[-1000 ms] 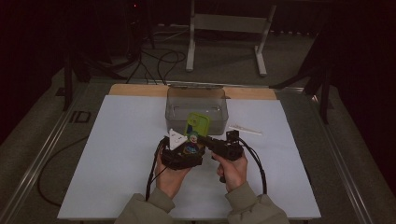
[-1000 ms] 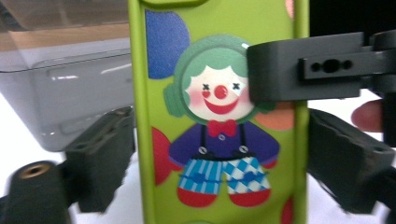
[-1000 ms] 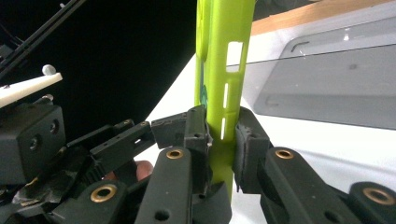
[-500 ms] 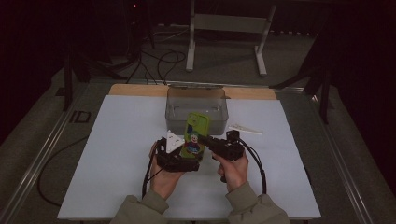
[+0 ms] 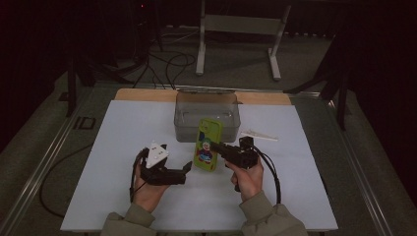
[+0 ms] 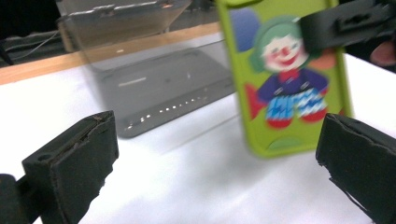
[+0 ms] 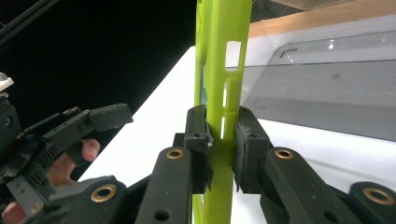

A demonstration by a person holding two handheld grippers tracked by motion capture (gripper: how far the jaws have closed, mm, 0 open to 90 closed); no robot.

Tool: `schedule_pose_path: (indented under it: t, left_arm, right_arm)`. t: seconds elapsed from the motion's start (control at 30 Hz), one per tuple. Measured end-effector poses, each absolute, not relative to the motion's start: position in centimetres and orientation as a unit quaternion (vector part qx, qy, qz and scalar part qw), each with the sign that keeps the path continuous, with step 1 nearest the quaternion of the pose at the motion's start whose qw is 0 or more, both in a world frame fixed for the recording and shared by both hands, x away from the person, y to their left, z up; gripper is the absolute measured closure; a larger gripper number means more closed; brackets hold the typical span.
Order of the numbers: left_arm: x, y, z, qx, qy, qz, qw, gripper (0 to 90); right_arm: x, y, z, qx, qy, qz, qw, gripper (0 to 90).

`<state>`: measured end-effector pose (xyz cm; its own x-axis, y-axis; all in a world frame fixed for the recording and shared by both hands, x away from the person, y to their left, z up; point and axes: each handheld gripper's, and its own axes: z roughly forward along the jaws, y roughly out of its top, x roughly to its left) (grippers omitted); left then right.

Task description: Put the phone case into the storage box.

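At the near middle of the white counter (image 5: pixel 123 147), the right gripper (image 5: pixel 222 147) is clamped on the edge of a green phone case (image 5: pixel 208 143); in the right gripper view its pads (image 7: pixel 196 135) press both faces of the case (image 7: pixel 223 79), which stands on edge with its long axis upright and tilted slightly; the printed clown face looks toward the left. The left gripper (image 5: pixel 183 169) lies just to the left of the case and apart from it; its jaws have just been opening and stand wide with nothing between them; in the left gripper view the case (image 6: pixel 289 84) sits ahead and to the right of the gap. Beyond the case stands a clear plastic box (image 5: pixel 206 115), open at the top; a flat white strip (image 5: pixel 259 134) lies on the counter to the right. Judgement: the right hand is the holder; the box lies straight beyond it, so any placing runs away from the person.
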<state>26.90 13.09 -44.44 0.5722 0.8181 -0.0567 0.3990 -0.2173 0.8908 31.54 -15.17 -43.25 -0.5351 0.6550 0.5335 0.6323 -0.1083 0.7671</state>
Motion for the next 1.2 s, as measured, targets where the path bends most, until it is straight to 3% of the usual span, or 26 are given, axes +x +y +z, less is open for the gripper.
schedule_pose_path:
  t: [0.57, 1.2]
  left_arm:
    - [24.2, 22.5, -47.2, 0.700, 0.449, 0.273, 0.484, 0.2]
    - [23.7, 22.9, -48.8, 0.712, 0.437, 0.296, 0.463, 0.3]
  right_arm:
    - [31.7, -15.5, -42.4, 0.477, 0.674, 0.564, 0.016, 78.2]
    - [32.4, -16.7, -40.5, 0.487, 0.693, 0.531, 0.000, 78.1]
